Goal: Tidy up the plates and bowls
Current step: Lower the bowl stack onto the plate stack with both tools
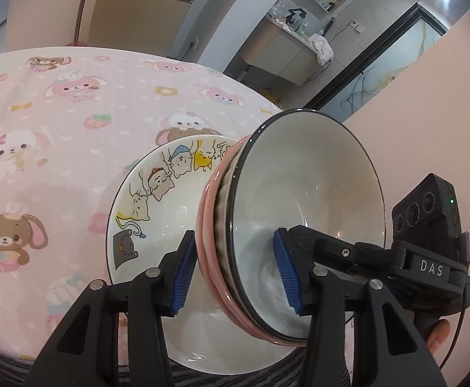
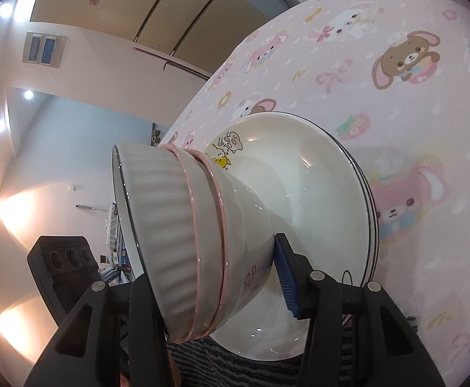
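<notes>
Bowls [image 2: 183, 235]: three, nested, standing in plates [image 2: 332, 200] on table [image 1: 57, 129]. Left gripper [image 1: 235, 271] clenched across the stack's rims; right gripper [image 2: 209, 274] clamped over its walls. Stacking apparently finished; release outstanding, nothing else to sort in view.

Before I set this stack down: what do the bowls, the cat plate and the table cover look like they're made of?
Bowls: likely glazed ceramic; ribbed grey walls, pink or dark painted rims, glossy highlights.
Cat plate: glazed ceramic or porcelain by its look; shiny white face with printed cats, thin dark rim.
Table cover: probably woven fabric; matte, fine weave texture, printed bunnies.
</notes>
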Action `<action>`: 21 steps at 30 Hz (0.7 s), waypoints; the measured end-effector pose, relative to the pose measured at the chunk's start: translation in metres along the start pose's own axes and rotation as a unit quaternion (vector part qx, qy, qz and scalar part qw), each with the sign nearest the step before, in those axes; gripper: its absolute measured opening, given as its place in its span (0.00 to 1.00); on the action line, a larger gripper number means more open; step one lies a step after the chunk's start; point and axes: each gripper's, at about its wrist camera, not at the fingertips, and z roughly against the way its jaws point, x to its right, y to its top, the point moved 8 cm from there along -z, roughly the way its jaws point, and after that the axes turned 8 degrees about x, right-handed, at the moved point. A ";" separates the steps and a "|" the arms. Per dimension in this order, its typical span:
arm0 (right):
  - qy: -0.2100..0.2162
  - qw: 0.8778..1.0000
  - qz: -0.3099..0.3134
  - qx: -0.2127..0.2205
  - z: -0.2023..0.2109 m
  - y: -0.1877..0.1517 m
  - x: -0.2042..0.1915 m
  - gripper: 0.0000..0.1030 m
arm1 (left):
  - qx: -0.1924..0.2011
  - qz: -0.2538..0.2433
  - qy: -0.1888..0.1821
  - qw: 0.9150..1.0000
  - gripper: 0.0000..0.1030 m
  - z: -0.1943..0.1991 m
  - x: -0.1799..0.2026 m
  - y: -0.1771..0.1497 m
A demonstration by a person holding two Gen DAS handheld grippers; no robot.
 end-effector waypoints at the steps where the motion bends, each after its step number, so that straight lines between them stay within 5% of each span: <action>1: -0.001 1.000 0.001 0.000 0.000 0.000 0.001 0.48 | 0.000 0.000 0.001 1.000 0.45 0.000 0.000 0.000; 21: -0.053 0.998 0.035 0.013 -0.003 -0.001 0.000 0.48 | 0.005 -0.020 0.039 0.999 0.38 0.000 -0.002 0.001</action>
